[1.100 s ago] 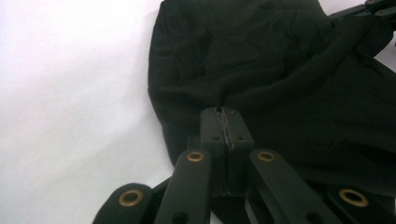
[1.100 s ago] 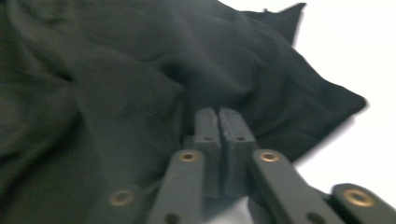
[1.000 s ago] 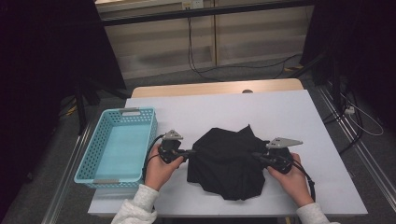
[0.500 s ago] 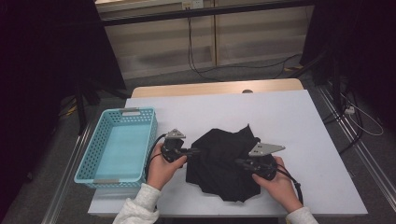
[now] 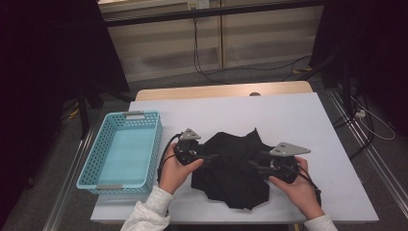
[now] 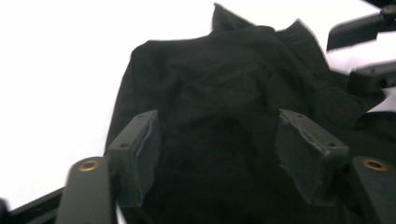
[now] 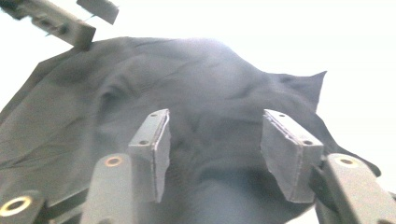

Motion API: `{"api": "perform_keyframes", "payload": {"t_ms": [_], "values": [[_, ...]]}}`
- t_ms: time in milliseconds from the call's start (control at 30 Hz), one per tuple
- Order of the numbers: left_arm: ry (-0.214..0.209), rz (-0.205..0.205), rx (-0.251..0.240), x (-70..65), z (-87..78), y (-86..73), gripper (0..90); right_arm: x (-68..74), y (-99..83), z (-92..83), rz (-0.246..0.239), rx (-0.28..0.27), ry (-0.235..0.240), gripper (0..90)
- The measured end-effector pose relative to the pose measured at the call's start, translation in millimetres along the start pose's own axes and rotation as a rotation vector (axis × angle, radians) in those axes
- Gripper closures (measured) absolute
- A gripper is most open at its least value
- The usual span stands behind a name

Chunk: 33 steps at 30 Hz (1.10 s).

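Note:
A crumpled black cloth lies on the white table, near its front edge. My left gripper points at the cloth's left edge, and its jaws have just been opening. In the left gripper view my left gripper stands open over the cloth, its pads clear of the fabric. My right gripper reaches in over the cloth's right side, and its jaws have also just been opening. In the right gripper view my right gripper is open above the cloth, which lies loose.
A teal plastic basket with nothing in it stands on the table left of the cloth, beside my left hand. The white tabletop stretches bare behind and to the right of the cloth. Cables run across the floor beyond the table.
Both grippers were shut at the cloth's edges and now stand open, with the cloth let go. My right hand moved left over the cloth, then drew back slightly and rose.

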<state>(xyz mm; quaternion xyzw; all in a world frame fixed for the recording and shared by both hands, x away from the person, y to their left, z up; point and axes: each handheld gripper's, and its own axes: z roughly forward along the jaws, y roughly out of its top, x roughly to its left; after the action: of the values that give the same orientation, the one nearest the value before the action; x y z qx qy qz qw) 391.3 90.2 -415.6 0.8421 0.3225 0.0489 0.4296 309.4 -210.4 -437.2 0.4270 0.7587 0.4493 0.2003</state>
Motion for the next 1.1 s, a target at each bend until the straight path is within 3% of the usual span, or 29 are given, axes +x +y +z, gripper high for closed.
{"api": "perform_keyframes", "payload": {"t_ms": [100, 333, 467, 767, 967, 1033, 1100], "values": [[0.007, 0.004, -0.008, -2.6, 2.7, 6.1, 27.0, -8.6, -0.8, -8.4, 0.034, -0.021, -0.029, 36.7], [-0.045, 0.028, -0.002, -18.0, 26.7, 15.5, 24.9, -32.1, -10.9, -28.1, 0.11, -0.052, -0.129, 30.2], [-0.079, 0.046, 0.004, -30.1, 43.3, 13.2, 23.5, -36.0, -15.2, -32.1, 0.12, -0.05, -0.153, 29.2], [-0.094, 0.071, 0.01, -50.2, 69.0, 9.3, 22.7, -41.0, -21.1, -34.2, 0.14, -0.041, -0.181, 27.8], [-0.113, 0.074, 0.033, -55.0, 78.2, 4.0, 32.5, -41.9, -20.8, -34.5, 0.143, -0.049, -0.184, 27.7], [-0.114, 0.075, 0.044, -53.7, 80.5, 1.3, 38.2, -42.1, -21.3, -33.3, 0.141, -0.044, -0.182, 27.6], [-0.121, 0.073, 0.04, -52.8, 81.2, -0.7, 49.6, -42.9, -21.5, -32.7, 0.141, -0.043, -0.185, 27.6]]}}
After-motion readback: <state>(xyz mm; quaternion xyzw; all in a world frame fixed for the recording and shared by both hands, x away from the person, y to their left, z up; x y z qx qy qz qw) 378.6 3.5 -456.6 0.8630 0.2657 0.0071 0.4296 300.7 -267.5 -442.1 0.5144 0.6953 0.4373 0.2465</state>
